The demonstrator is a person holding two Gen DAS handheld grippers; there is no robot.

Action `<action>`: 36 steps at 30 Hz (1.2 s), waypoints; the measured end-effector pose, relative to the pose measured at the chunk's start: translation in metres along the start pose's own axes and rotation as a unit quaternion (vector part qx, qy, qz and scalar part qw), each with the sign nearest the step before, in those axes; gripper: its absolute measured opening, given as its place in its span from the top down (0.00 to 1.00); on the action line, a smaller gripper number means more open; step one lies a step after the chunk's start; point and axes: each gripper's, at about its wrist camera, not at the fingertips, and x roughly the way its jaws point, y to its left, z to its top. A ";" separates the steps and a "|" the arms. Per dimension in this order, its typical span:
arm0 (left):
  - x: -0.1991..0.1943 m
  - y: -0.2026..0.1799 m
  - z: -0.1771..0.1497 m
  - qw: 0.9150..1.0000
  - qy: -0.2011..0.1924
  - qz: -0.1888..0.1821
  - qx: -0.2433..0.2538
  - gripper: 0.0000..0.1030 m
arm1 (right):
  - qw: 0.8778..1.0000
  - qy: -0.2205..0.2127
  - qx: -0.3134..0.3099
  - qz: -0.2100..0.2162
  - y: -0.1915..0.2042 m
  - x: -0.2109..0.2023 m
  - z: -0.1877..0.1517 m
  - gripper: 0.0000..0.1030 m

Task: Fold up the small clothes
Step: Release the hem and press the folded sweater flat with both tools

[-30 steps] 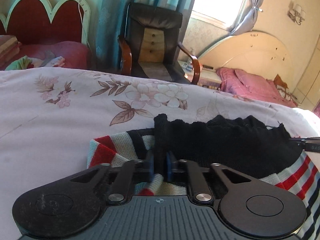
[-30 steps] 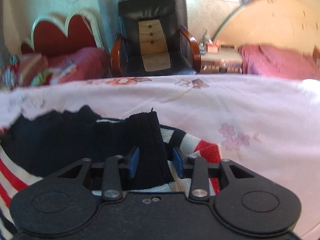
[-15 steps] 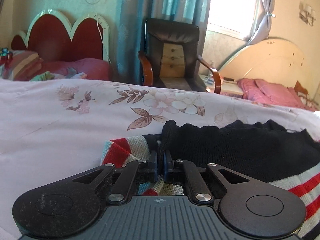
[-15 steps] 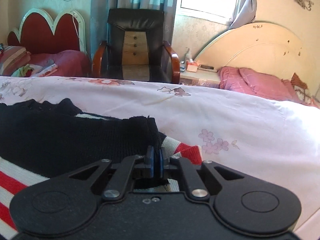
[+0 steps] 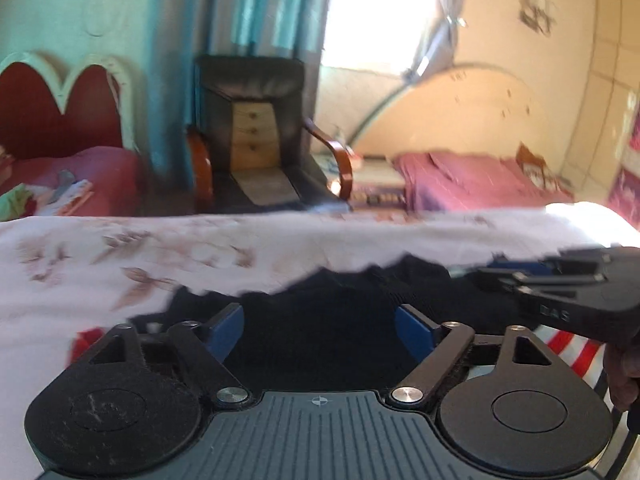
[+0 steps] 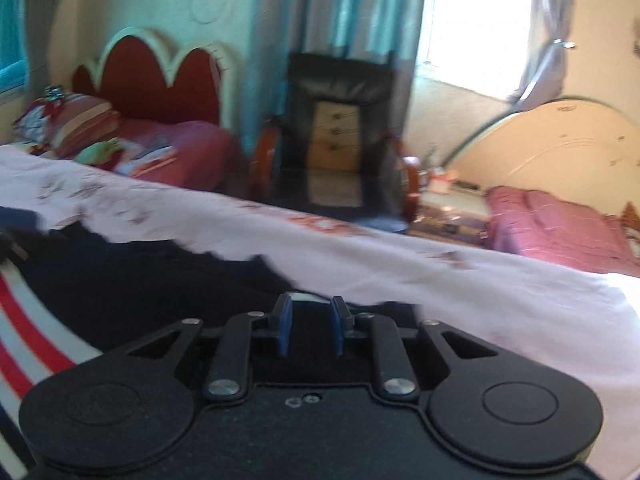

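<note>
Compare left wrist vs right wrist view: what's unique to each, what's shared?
Left wrist only: the left gripper, jaws opening wide over the black top fold of the sweater, gripping nothing; the right gripper seen from the side; part of a hand.

Right wrist only: the right gripper, jaws opening, still narrow; a striped pillow.

Both: sweater with red and white stripes, floral sheet, black armchair, two headboards, window.

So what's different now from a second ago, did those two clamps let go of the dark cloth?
Yes. The left gripper was pinched on the black knit edge of the striped garment and its jaws are now opening wide, nothing pressed between them. The right gripper is opening too, by a narrow gap. Both views are blurred. The garment still lies on the floral sheet.
</note>
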 end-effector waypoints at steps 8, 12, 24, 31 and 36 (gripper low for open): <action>0.024 -0.005 -0.020 0.999 0.023 0.018 -0.023 0.20 | 0.999 0.022 -0.016 0.029 0.028 0.025 -0.020 0.72; 0.030 -0.007 -0.019 0.999 0.026 0.023 -0.015 0.20 | 0.999 0.020 -0.016 0.027 0.028 0.024 -0.020 0.71; 0.019 0.020 -0.017 0.998 0.031 0.056 -0.022 0.20 | 0.998 0.040 -0.040 -0.024 0.004 0.020 -0.018 0.57; 0.013 0.027 -0.019 0.997 0.031 0.076 0.005 0.20 | 0.995 0.059 0.062 -0.055 -0.073 0.012 -0.033 0.58; -0.026 -0.015 -0.027 0.998 -0.012 0.045 0.037 0.20 | 0.999 0.014 0.048 -0.017 -0.047 -0.032 -0.029 0.70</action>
